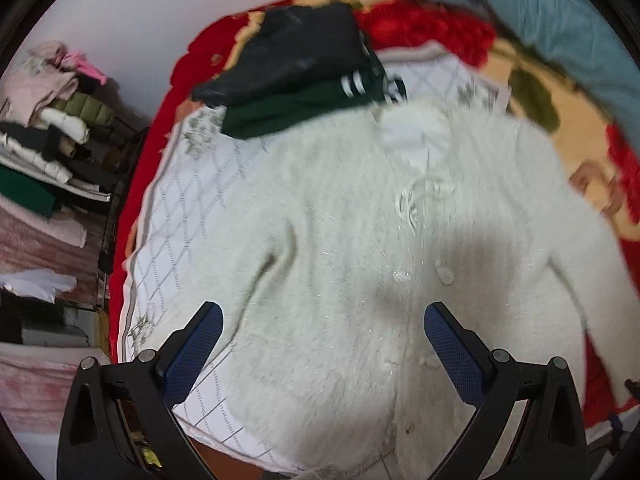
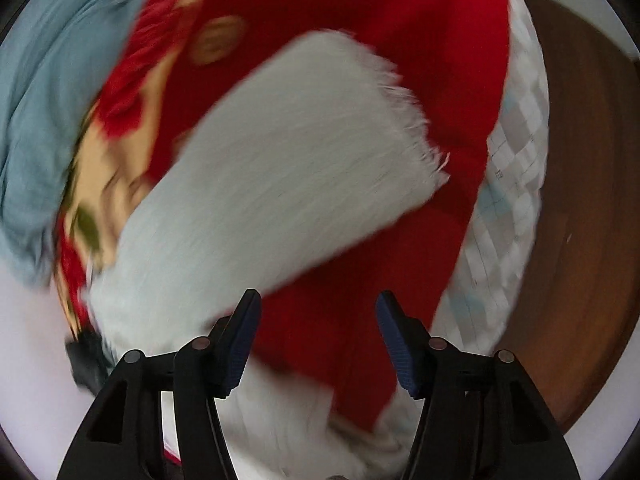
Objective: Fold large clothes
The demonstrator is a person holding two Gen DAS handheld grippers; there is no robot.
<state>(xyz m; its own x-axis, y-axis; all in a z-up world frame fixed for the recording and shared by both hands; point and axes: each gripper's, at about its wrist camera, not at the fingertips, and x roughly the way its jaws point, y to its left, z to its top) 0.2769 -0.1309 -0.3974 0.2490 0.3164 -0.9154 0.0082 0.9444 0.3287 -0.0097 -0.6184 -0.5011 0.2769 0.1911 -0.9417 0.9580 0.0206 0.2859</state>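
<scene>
at the far left of the left wrist view a stack of folded clothes (image 1: 48, 136) sits on a rack beside the bed, probably where finished pieces go. right of it a white quilted mat (image 1: 180, 216) lies over a red patterned blanket (image 1: 432, 28), giving a flat surface for folding. at the far side of the mat lies a dark garment with white stripes (image 1: 304, 76), touching the top edge of the fluffy white cardigan (image 1: 340, 216), which lies spread front-up across the middle of the mat with its buttons (image 1: 402, 276) and a small bow showing (laid flat, it seems, so the sleeves can be brought in first). the left gripper (image 1: 324, 348) hangs over the near part of the cardigan's body, its blue-padded jaws spread wide and gripping nothing, placed as if to come down on the hem or the left sleeve. at the far right a pale blue cloth (image 1: 560, 20) lies bunched on the blanket. in the right wrist view (badly blurred) that pale blue cloth (image 2: 52, 100) is at the left, then the cardigan's right sleeve (image 2: 280, 168) stretches out over the red patterned blanket (image 2: 420, 40), its fringed cuff (image 2: 416, 136) pointing far and right toward the edge of the mat (image 2: 504, 200). the right gripper (image 2: 318, 340) is released too, jaws apart and empty just beside the sleeve's near edge, likely lining up to take that sleeve and fold it across the body.
</scene>
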